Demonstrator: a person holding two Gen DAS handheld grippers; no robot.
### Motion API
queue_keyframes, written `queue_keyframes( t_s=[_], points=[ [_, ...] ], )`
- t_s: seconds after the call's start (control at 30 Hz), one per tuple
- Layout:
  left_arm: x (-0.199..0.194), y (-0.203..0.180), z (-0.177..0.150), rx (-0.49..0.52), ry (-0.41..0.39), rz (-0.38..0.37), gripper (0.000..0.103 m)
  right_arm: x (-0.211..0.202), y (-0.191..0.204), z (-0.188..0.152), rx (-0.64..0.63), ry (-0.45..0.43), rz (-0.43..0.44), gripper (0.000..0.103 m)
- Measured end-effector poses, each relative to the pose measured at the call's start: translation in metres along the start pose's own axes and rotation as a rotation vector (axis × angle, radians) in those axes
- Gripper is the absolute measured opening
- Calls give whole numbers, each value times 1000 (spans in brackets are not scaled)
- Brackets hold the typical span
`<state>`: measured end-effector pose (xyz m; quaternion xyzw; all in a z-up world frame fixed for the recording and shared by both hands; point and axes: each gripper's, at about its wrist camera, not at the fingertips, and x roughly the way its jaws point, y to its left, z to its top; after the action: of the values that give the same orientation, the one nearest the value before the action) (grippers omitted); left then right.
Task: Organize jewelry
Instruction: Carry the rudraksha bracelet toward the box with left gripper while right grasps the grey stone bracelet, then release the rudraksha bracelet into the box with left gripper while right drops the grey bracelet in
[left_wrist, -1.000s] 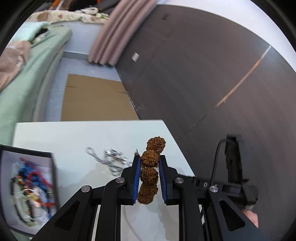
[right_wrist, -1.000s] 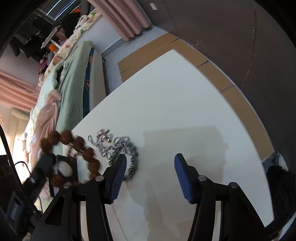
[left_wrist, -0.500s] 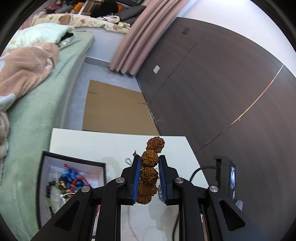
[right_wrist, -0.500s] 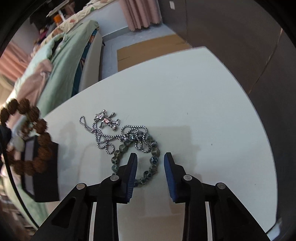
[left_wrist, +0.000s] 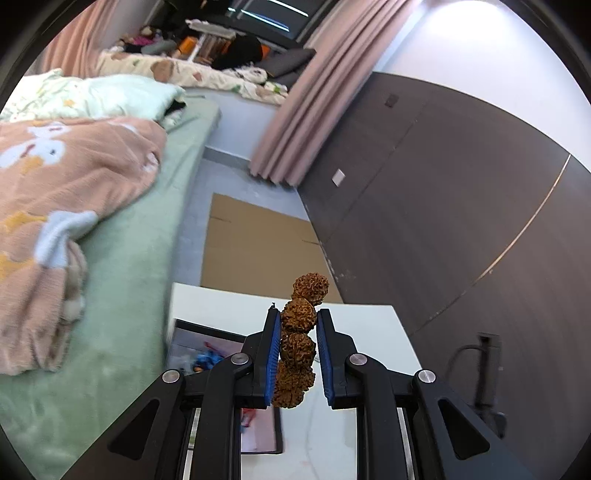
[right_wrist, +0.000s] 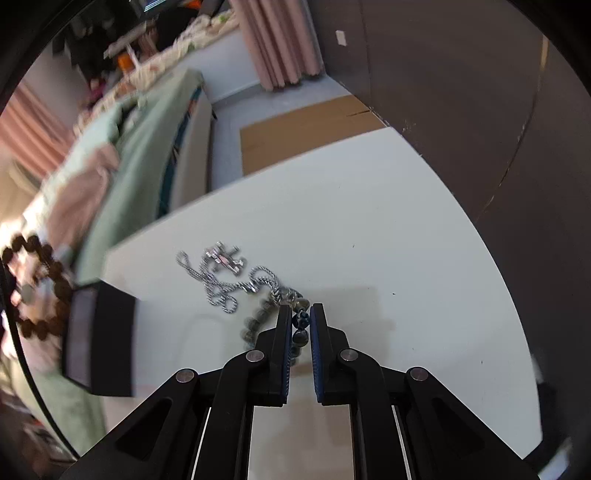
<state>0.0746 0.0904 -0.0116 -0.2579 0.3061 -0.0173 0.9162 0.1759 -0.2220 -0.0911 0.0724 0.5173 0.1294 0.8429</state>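
The brown bead bracelet (left_wrist: 297, 343) is pinched tight in the left gripper (left_wrist: 295, 314), up above the black jewelry box (left_wrist: 207, 339). On the white table (right_wrist: 369, 229), the right gripper (right_wrist: 297, 310) squeezes the green bead bracelet (right_wrist: 300, 322), beside a silver chain (right_wrist: 225, 280).

Left tool (left_wrist: 295, 347) grips brown bracelet (left_wrist: 300, 343) above a blurry, seemingly open box (left_wrist: 221, 338).

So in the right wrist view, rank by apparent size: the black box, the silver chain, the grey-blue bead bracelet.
1. black box, though it lies nearer the lens edge
2. silver chain
3. grey-blue bead bracelet, partly hidden by the right gripper, so unsure
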Motion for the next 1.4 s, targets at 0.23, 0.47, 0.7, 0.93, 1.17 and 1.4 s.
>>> queue_keyframes(
  t_s=[0.23,0.47,0.7,0.93,1.17,1.4],
  points=[
    [-4,15,-3,-35,22,41,20,-19,-7,-7,81,-48,119,11],
    [-2,13,-6,-32,35,71,21,-29,13,-5,111,-127,213,11],
    [-11,23,-7,-55,-19,85,103,-46,23,-5,125,-206,327,11],
    [-19,28,-3,-69,-43,96,103,-70,43,-3,97,-291,450,11],
    [-24,34,-2,-78,-71,104,103,-69,74,-4,56,-288,536,11],
    [-26,45,2,-103,-85,127,103,-45,117,-14,1,-212,587,11]
  ],
)
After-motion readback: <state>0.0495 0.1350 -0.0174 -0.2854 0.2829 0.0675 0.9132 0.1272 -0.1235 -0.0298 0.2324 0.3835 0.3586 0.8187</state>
